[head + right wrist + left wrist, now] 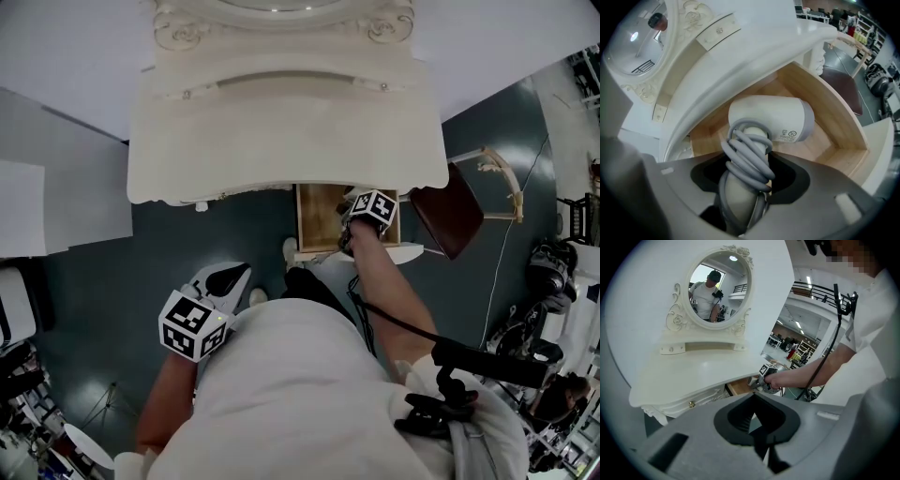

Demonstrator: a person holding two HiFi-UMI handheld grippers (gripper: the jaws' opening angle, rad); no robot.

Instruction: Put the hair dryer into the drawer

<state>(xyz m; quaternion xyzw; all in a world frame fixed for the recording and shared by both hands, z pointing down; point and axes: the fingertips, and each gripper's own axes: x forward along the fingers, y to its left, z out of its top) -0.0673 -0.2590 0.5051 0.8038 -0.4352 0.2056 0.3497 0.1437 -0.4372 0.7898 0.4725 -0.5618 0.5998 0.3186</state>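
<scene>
The white hair dryer (773, 119) has a grey cord wound round its handle. My right gripper (749, 187) is shut on that handle and holds the dryer's head down inside the open wooden drawer (834, 117). From the head view, the right gripper (352, 230) hangs over the drawer (317, 220) under the white vanity table (281, 131). My left gripper (232, 277) hangs low at the left, away from the drawer. Its jaws look shut with nothing in them. In the left gripper view, the left gripper (765, 446) faces the drawer (738, 386) from a distance.
The vanity's oval mirror (719, 289) stands at the back of the tabletop. A brown-seated chair (450, 211) lies right of the drawer. The drawer's white front (408, 253) juts toward me. Equipment and cables crowd the floor at the far right (553, 272).
</scene>
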